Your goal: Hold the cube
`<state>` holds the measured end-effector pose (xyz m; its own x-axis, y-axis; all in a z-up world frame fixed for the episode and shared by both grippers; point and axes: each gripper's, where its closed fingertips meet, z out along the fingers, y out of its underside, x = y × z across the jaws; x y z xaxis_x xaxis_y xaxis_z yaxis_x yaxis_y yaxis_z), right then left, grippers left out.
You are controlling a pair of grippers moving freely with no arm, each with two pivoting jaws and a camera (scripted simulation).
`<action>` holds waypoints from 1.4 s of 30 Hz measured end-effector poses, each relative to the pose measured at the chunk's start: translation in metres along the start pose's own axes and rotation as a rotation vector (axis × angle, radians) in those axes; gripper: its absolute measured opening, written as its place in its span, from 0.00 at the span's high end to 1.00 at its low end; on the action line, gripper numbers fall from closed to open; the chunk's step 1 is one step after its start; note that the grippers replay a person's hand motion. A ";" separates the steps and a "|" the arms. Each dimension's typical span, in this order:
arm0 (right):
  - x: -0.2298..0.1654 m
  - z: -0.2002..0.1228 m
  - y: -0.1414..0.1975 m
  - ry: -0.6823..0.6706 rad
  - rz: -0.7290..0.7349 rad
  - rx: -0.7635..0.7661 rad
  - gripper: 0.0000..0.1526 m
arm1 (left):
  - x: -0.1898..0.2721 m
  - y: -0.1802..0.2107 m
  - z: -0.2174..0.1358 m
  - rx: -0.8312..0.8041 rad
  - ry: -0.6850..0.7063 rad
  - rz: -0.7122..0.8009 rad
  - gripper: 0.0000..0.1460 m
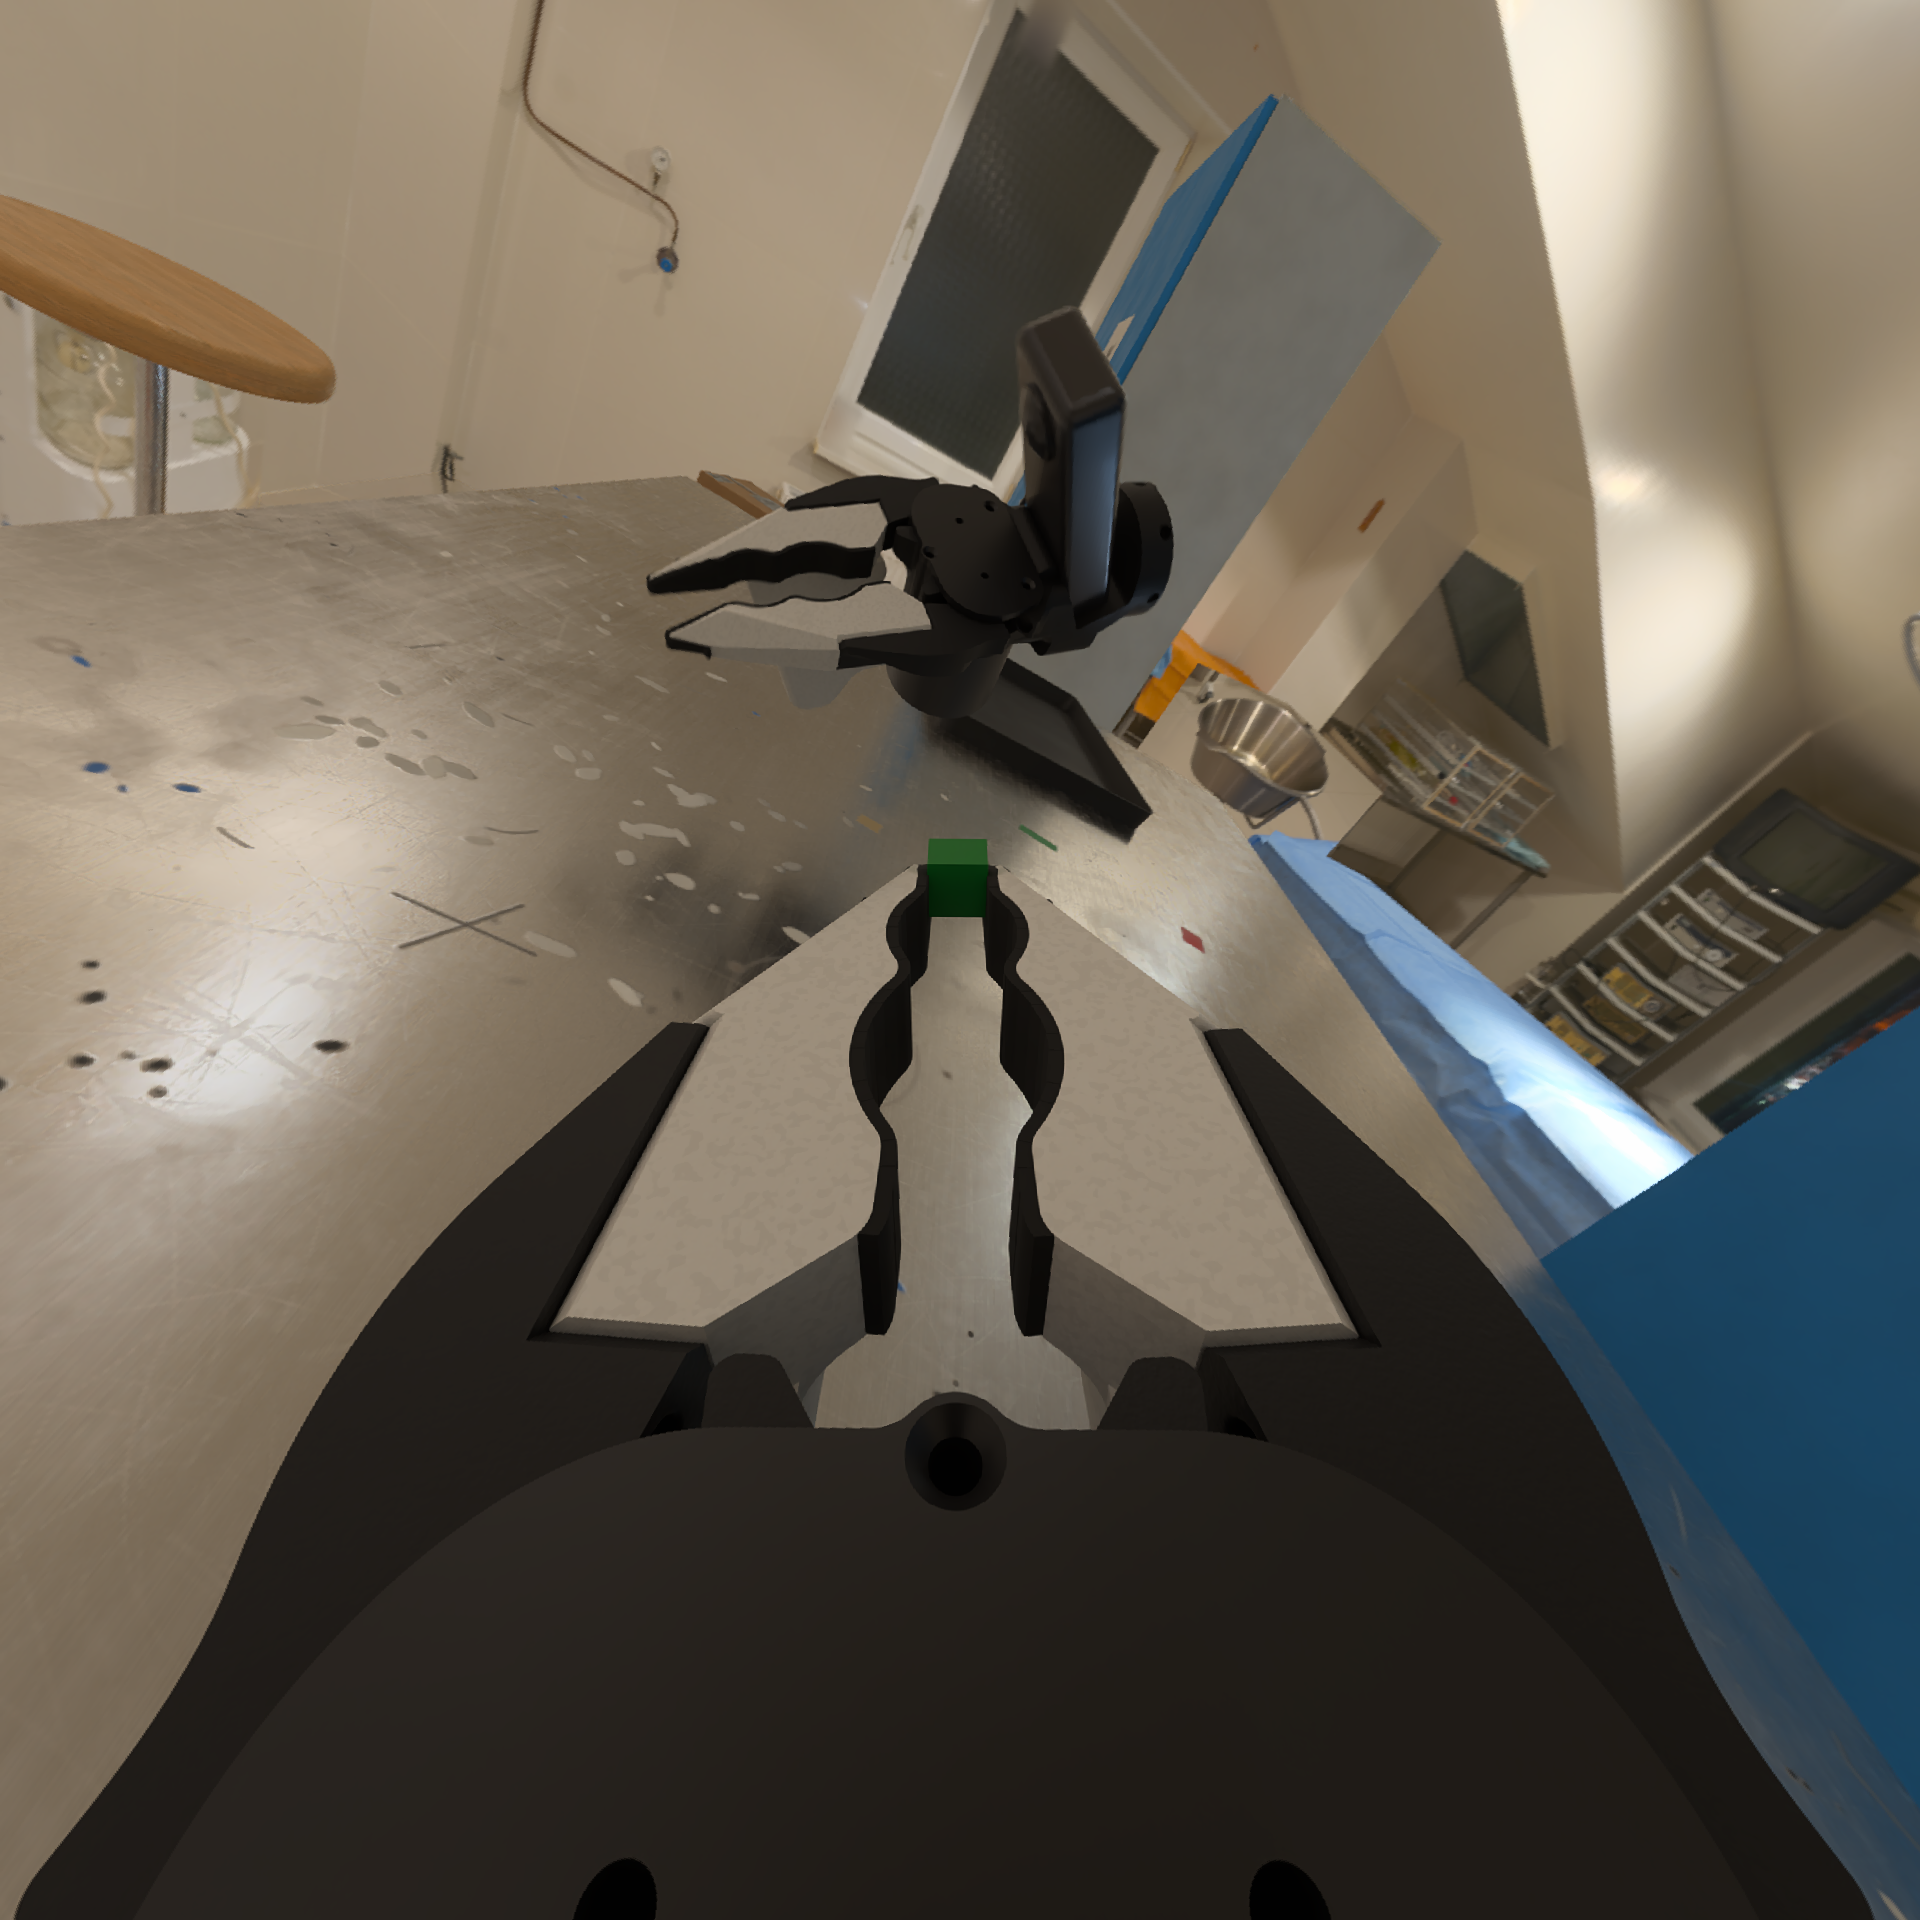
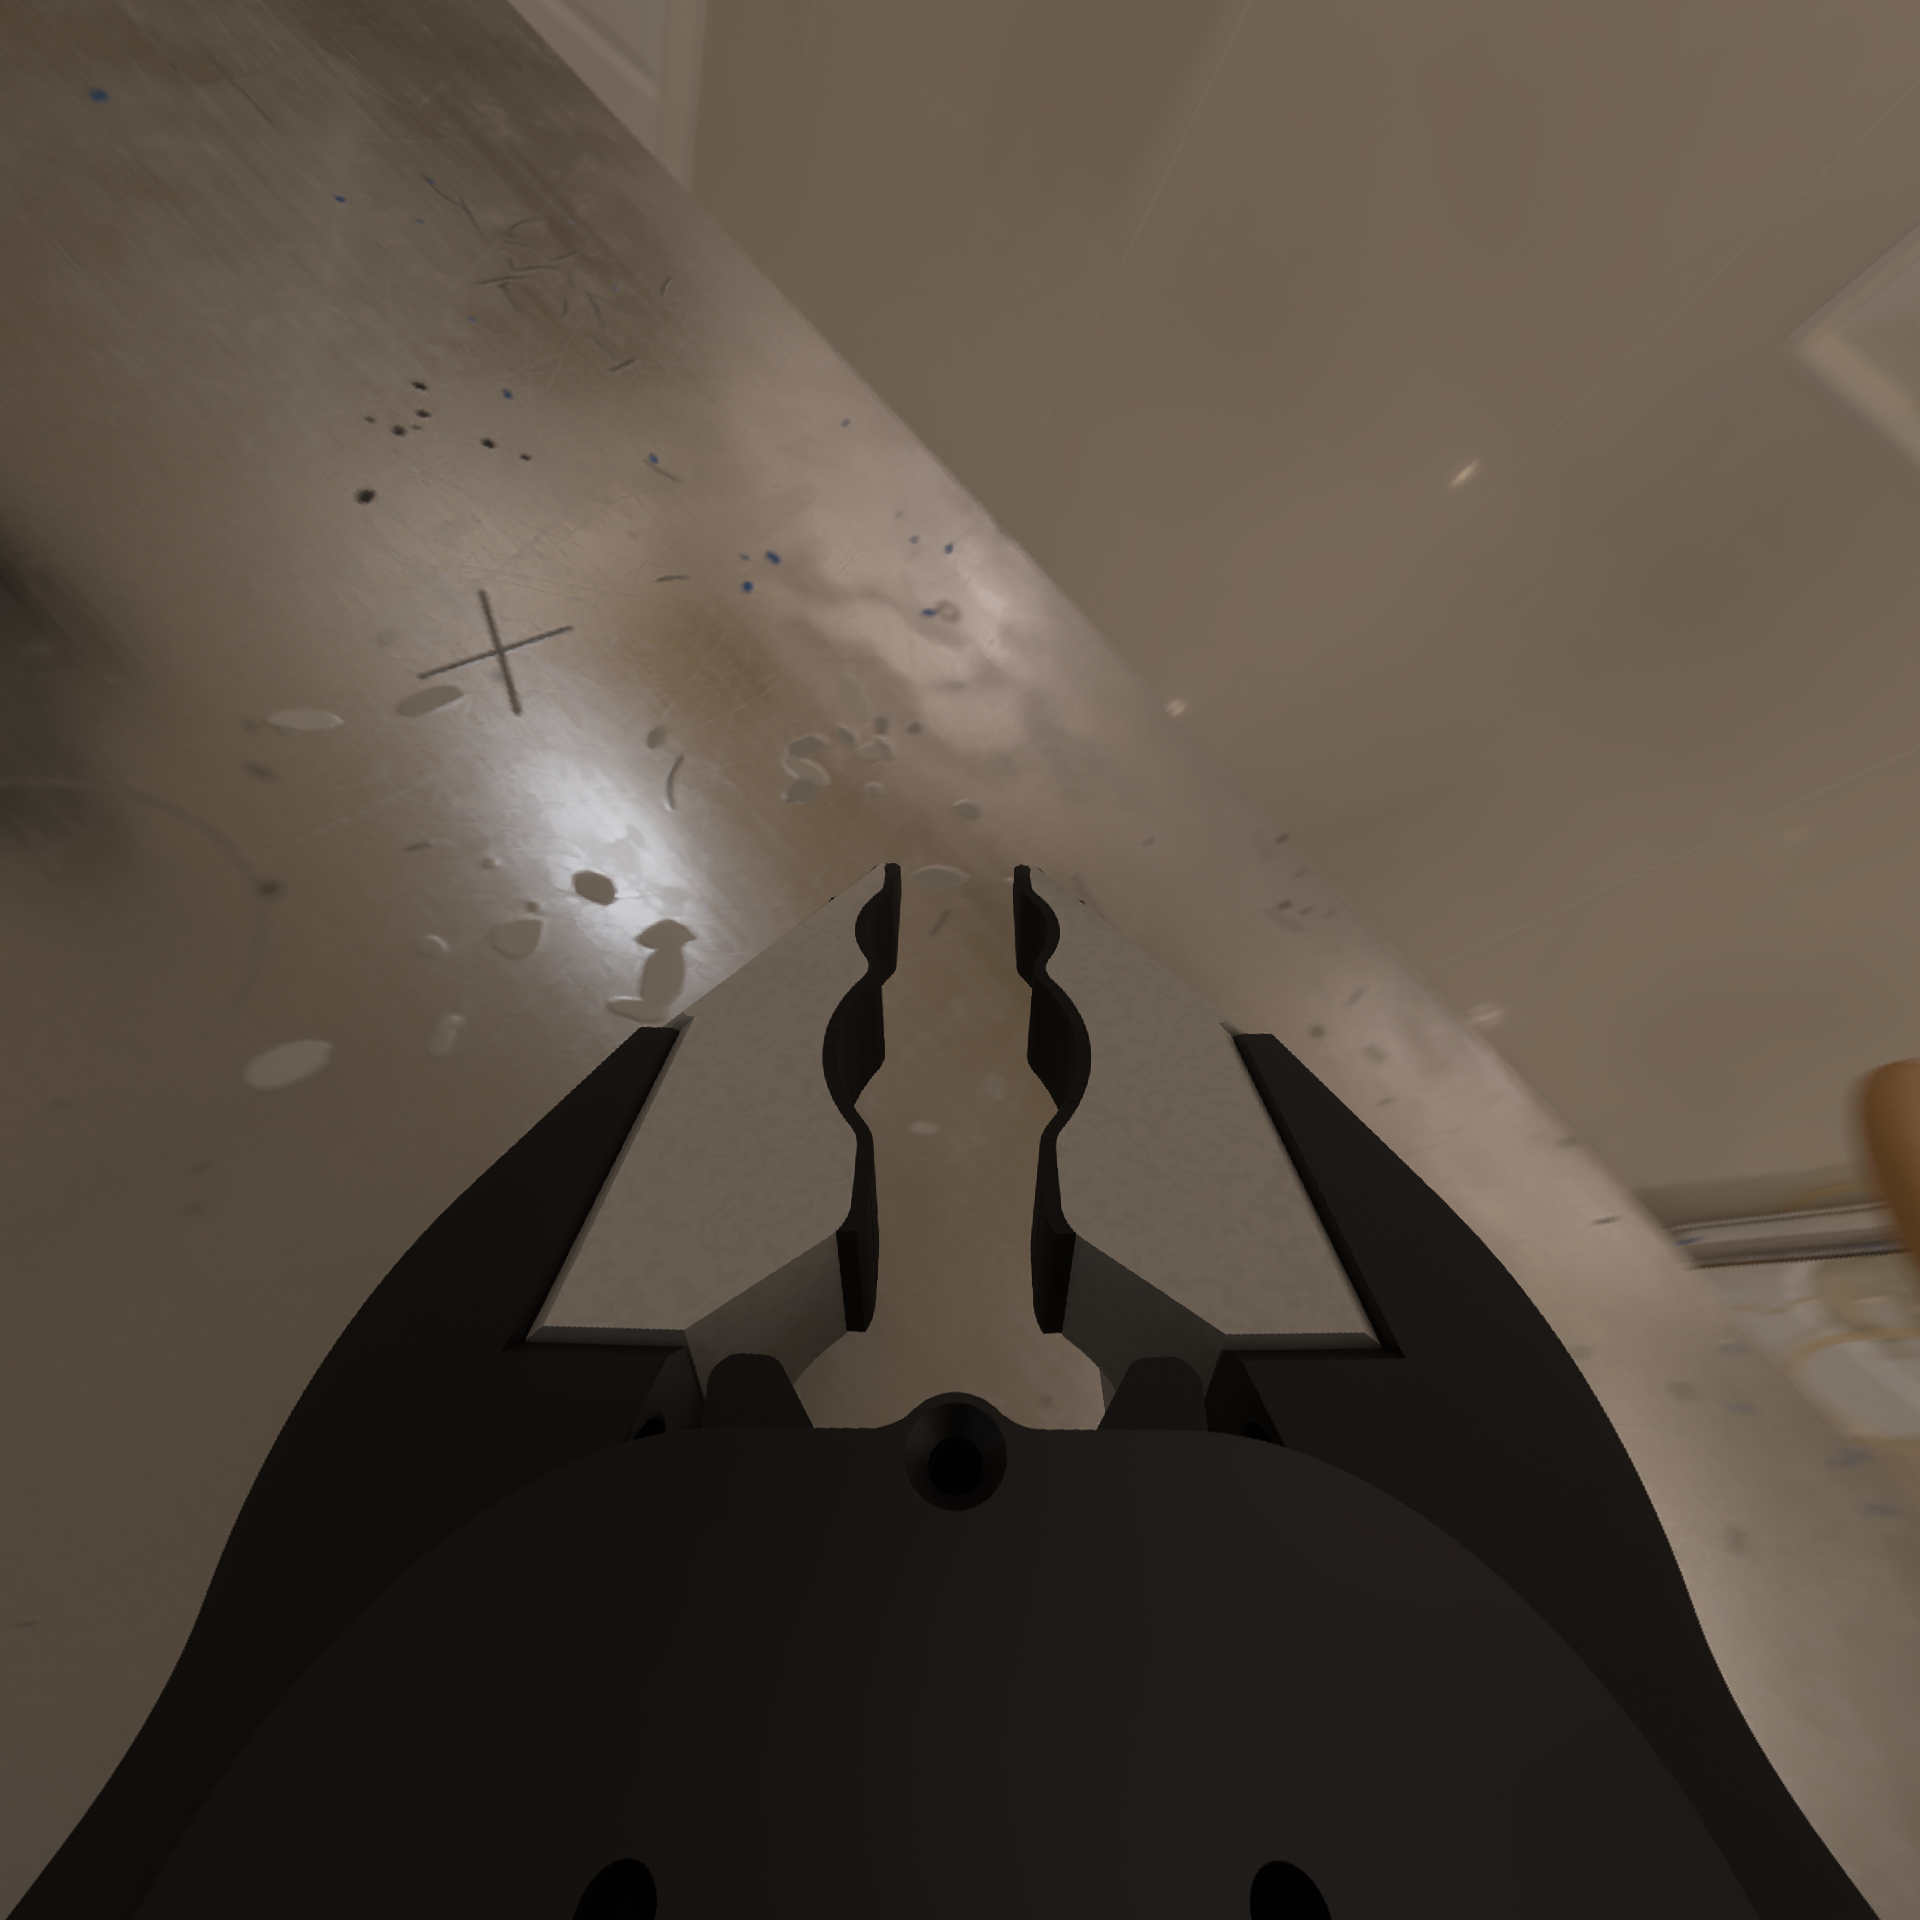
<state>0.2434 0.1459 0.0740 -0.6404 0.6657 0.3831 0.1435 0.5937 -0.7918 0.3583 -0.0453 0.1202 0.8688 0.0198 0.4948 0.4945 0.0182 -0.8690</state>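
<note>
Scuffed metal table (image 1: 312,831), steel bowl (image 1: 1257,753).

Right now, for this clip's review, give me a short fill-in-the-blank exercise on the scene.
1. The cube pinched at the left hand-held gripper fingertips is ____ in colour.
2. The right hand-held gripper holds ____ between its fingers.
3. The dark line mark on the metal table is shaped like a ____.

Missing words: green; nothing; cross

Right claw (image 1: 691,613) blocks far side — tabletop (image 1: 312,831) left free.
</note>
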 end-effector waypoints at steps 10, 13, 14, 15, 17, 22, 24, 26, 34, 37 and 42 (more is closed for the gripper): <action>-0.019 0.022 0.026 -0.161 0.186 -0.104 0.83 | 0.002 0.002 0.000 -0.028 -0.001 0.015 0.94; -0.024 0.023 0.027 -0.191 0.202 -0.100 0.84 | 0.004 0.001 -0.001 -0.025 0.008 0.015 0.94; -0.023 0.024 0.027 -0.189 0.195 -0.102 0.84 | 0.005 0.001 -0.001 -0.025 0.013 0.012 0.94; -0.023 0.024 0.028 -0.186 0.188 -0.102 0.84 | 0.005 0.001 0.000 -0.030 0.016 0.010 0.94; -0.023 0.024 0.027 -0.190 0.194 -0.095 0.84 | 0.003 0.004 0.000 -0.047 0.006 0.022 0.94; -0.016 0.022 0.024 -0.172 0.210 -0.068 0.85 | -0.003 0.009 0.000 -0.073 -0.018 0.033 0.94; -0.015 0.022 0.025 -0.167 0.202 -0.074 0.85 | -0.004 0.007 -0.001 -0.056 -0.002 -0.007 0.94; -0.016 0.022 0.024 -0.168 0.198 -0.066 0.85 | -0.006 0.005 -0.003 -0.042 0.003 -0.033 0.94; -0.022 0.021 0.021 -0.197 0.185 -0.058 0.85 | -0.011 0.002 -0.007 -0.020 0.001 -0.068 0.94; -0.021 0.021 0.022 -0.187 0.175 -0.059 0.85 | -0.013 0.002 -0.007 -0.025 -0.016 -0.053 0.94; -0.022 0.022 0.023 -0.188 0.168 -0.063 0.85 | -0.014 0.005 -0.006 -0.042 -0.035 -0.031 0.94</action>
<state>0.2441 0.1352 0.0373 -0.7315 0.6654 0.1487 0.3031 0.5127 -0.8033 0.3485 -0.0517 0.1085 0.8522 0.0548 0.5204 0.5221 -0.0229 -0.8526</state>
